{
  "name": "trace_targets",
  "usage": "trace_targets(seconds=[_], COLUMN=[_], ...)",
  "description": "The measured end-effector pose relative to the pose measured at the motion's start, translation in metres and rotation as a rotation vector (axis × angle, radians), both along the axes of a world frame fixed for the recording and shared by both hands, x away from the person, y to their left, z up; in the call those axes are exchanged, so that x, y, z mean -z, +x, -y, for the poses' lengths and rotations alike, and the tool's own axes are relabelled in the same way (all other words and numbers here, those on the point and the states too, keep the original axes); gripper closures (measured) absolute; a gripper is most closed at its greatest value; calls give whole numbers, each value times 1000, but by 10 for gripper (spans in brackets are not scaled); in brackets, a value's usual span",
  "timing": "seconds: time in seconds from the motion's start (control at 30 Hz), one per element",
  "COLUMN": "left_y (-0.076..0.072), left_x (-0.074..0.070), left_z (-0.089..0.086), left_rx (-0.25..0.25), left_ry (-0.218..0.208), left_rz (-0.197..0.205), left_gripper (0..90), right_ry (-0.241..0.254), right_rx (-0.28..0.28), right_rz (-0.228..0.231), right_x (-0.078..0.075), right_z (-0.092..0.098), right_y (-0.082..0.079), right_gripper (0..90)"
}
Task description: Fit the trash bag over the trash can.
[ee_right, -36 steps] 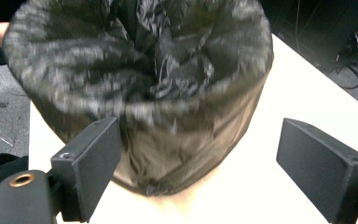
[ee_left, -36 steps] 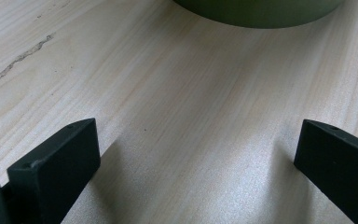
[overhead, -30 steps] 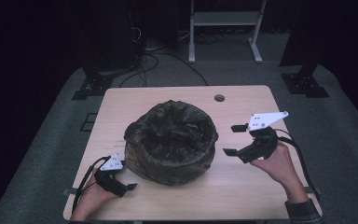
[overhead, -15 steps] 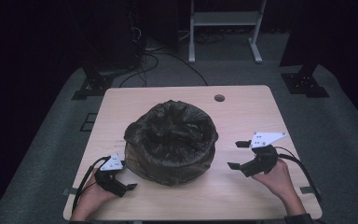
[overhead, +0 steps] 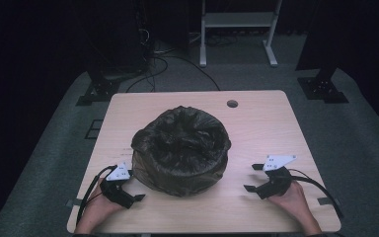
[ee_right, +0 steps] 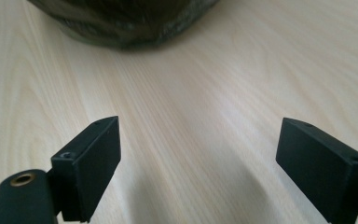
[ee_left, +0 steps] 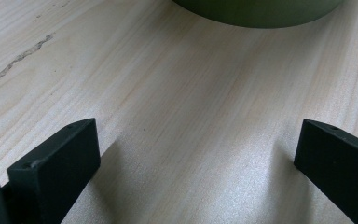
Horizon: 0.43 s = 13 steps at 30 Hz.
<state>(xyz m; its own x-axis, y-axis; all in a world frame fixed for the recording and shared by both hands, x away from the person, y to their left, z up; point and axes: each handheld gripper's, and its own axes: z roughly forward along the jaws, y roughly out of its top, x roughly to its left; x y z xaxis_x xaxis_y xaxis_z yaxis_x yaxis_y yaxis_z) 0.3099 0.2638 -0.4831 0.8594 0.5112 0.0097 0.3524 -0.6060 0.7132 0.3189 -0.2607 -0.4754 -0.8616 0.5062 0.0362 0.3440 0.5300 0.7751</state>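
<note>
Both grippers rest low on the wooden bench (overhead: 271, 118), 1 on each side of a round bin lined with a dark bag (overhead: 180, 148).

From the high view, the left gripper (overhead: 134, 190) sits at the near left of the bench, held by the person's left hand (overhead: 98, 210), with its jaws pointing toward the base of the bin. Its jaws stand wide apart with nothing between them. In the left gripper view the 2 black jaws rise at the lower corners with bare wood grain between, and the bin's olive-green base (ee_left: 261, 11) curves across the top edge, near but not touching the jaws. A thin dark scratch (ee_left: 16, 60) runs across the bench at the upper left of that view.

On the other side, the right gripper (overhead: 253, 177) lies at the near right of the bench in the person's right hand (overhead: 296, 200), its grey three-cornered plate on top. Its jaws are also spread wide and hold nothing, and they face the bin across a stretch of bare bench. In the right gripper view the crinkled bag and the bin's lower edge (ee_right: 121, 23) show at the top left, well ahead of the jaws.

The bin stands upright near the middle of the bench, slightly toward the person, and the bag's rumpled folds cover its rim and dip into its mouth. A small round hole (overhead: 232, 103) sits in the bench beyond the bin. Cables (overhead: 177, 59) lie on the grey floor behind the bench.
</note>
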Motion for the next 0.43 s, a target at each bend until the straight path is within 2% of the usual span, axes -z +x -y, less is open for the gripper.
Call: trace_targets(seconds=[0.2, 0.43], left_y=[0, 0], left_x=[0, 0], left_z=[0, 0], left_rx=[0, -1], left_ry=[0, 2], left_rz=[0, 1], left_gripper=[0, 0], right_ry=[-35, -31], right_rx=[7, 9], right_rz=[-15, -11], right_x=[9, 10], right_z=[1, 1], right_y=[0, 0], right_gripper=[123, 123])
